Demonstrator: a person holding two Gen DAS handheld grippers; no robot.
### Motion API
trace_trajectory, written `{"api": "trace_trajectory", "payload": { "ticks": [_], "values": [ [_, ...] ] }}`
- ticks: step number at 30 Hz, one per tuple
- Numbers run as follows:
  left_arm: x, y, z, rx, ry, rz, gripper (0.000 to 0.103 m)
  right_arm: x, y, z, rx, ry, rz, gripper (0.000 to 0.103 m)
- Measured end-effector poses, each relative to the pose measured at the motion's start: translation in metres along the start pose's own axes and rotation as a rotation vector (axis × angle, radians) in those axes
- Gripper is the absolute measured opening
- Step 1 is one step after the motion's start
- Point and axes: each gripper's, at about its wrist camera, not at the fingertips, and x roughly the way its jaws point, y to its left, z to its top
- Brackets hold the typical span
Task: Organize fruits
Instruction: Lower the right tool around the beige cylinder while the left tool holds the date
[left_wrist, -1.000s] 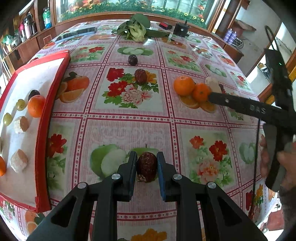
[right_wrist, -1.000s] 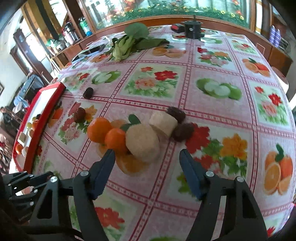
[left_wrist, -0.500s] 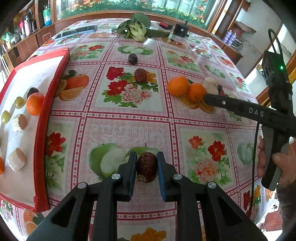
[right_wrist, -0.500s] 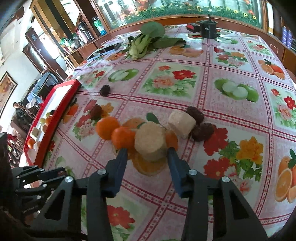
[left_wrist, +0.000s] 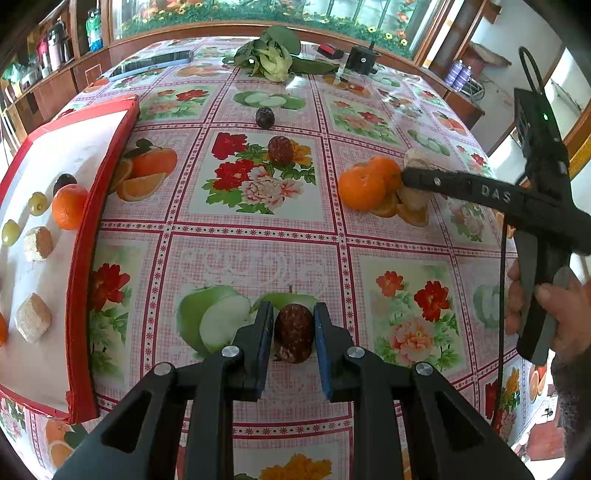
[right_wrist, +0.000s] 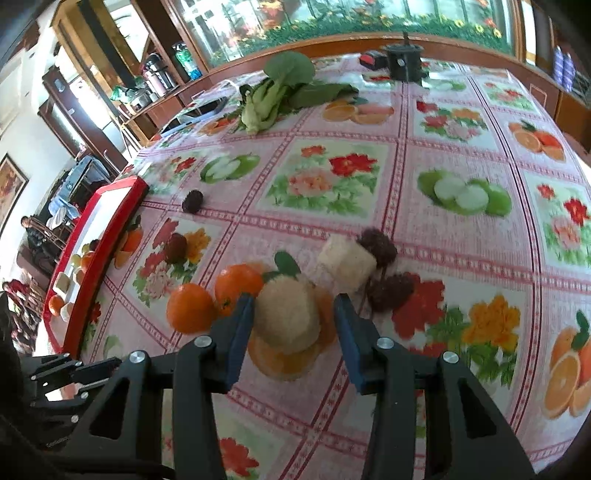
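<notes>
At the bottom centre of the left wrist view, a date (left_wrist: 293, 332) is clamped between the pads of the left tool (left_wrist: 293, 334), above the counter (left_wrist: 258, 254). The red tray (left_wrist: 83, 295) lies at the left edge, with an orange (left_wrist: 68, 206), grapes and tan chunks on it. In the right wrist view, the right tool (right_wrist: 293, 314) is held apart around a tan chunk (right_wrist: 288, 317) at lower centre; the left pad is just beside it, and contact cannot be told. Two oranges (right_wrist: 190, 308) sit left of it.
</notes>
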Motion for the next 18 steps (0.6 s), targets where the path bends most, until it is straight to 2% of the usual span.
{"api": "trace_trajectory", "payload": {
  "ticks": [2, 9, 12, 14, 18],
  "values": [
    [0.0, 0.0, 0.0, -0.003, -0.001, -0.002, 0.021, -0.001, -0.002, -0.005, 0.019, 0.015, 0.037, 0.046],
    [0.0, -0.002, -0.001, 0.011, -0.005, 0.003, 0.024, -0.001, 0.014, -0.004, -0.116, -0.027, -0.081, 0.046],
    [0.0, -0.002, -0.001, 0.007, -0.004, 0.004, 0.024, 0.003, 0.003, 0.004, -0.048, -0.002, -0.026, 0.046],
    [0.0, -0.002, 0.0, 0.006, -0.003, 0.002, 0.025, 0.004, -0.003, 0.002, 0.0, 0.017, 0.021, 0.04],
    [0.001, -0.003, 0.0, 0.006, -0.002, -0.003, 0.029, -0.004, -0.002, -0.01, 0.007, 0.047, 0.037, 0.039]
  ]
}}
